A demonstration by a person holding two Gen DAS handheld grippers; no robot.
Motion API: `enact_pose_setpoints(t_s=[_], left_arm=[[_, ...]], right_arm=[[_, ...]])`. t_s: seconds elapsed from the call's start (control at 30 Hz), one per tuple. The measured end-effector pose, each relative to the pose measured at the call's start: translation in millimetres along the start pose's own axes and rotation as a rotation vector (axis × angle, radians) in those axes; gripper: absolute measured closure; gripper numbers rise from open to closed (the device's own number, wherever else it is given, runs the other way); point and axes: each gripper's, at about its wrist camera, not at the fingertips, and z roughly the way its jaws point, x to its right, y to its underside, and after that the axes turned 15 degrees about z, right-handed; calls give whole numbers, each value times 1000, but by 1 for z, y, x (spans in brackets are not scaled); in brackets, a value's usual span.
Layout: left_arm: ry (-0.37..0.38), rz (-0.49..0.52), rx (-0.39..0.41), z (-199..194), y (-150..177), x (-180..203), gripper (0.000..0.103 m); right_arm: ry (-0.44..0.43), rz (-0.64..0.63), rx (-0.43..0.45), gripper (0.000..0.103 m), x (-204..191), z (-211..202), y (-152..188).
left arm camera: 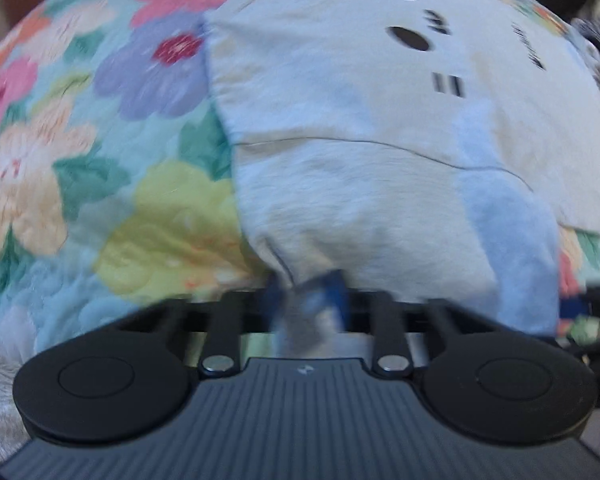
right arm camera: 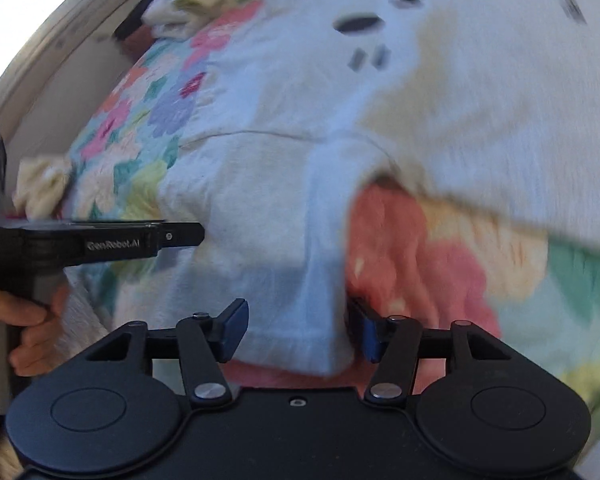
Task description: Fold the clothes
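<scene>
A white T-shirt point(left arm camera: 340, 128) with black print lies on a floral quilt point(left arm camera: 100, 160). One sleeve is folded over its body. My left gripper point(left arm camera: 306, 300) is shut on the shirt's near edge, with cloth bunched between the blue pads. In the right wrist view the same shirt point(right arm camera: 260, 140) fills the middle. My right gripper point(right arm camera: 298, 332) stands open, with a strip of the shirt's edge lying between its blue fingers point(right arm camera: 234, 330). The left gripper point(right arm camera: 140, 240) shows at the left of that view, held by a hand. Both views are blurred.
The floral quilt point(right arm camera: 460, 272) covers the bed. Crumpled pale clothes point(right arm camera: 40, 188) lie at the quilt's left edge, and more lie at the far end point(right arm camera: 196, 8). A wooden bed frame point(right arm camera: 52, 60) runs along the left.
</scene>
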Motion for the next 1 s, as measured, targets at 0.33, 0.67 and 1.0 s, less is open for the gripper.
enact_pose_setpoints(t_s=[0.33, 0.67, 1.0], left_arm=[[-44, -49, 29, -44, 19, -13, 101], [-39, -64, -16, -33, 28, -11, 101], [-112, 59, 128, -107, -1, 29, 56]], right_arm=[[-159, 130, 43, 97, 10, -40, 6], [-4, 106, -44, 96, 14, -17, 11], [217, 44, 298, 47, 0, -105, 21]])
